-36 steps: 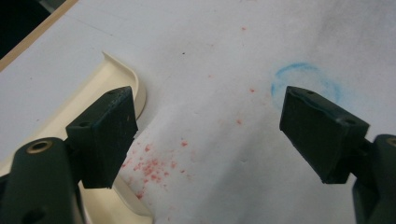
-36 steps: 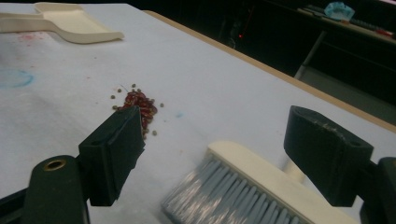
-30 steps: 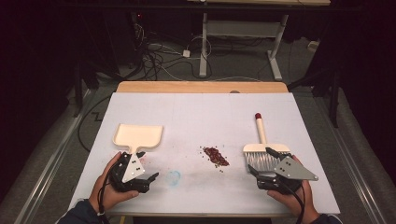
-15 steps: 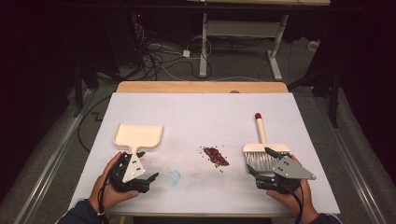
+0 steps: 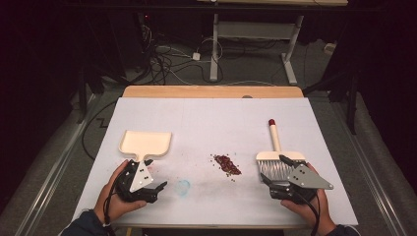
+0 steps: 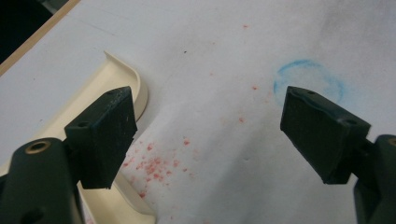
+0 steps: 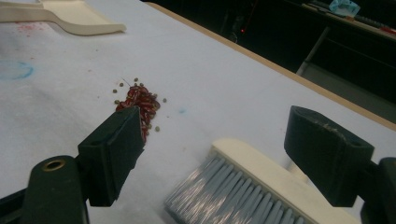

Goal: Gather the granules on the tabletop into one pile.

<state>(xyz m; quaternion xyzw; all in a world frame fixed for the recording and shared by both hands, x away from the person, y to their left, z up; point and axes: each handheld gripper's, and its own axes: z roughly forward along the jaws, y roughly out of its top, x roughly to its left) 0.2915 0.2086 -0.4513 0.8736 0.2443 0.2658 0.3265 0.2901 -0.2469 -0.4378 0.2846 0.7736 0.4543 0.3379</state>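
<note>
Both agape, holding nothing: left gripper (image 5: pixel 156 187) lower left just below dustpan (image 5: pixel 146 143), probably clear of handle; right gripper (image 5: pixel 273 171) lower right over brush (image 5: pixel 275 156) bristles.

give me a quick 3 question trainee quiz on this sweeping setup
1. True or false: the left gripper is shut on the dustpan.
2. What lies between the dustpan and the brush? A) a cup B) a pile of red bits C) a sponge
3. Fill in: the brush's bristles lie between the right gripper's open ____.

Key: 1 false, its fingers are open; 2 B; 3 fingers.
</note>
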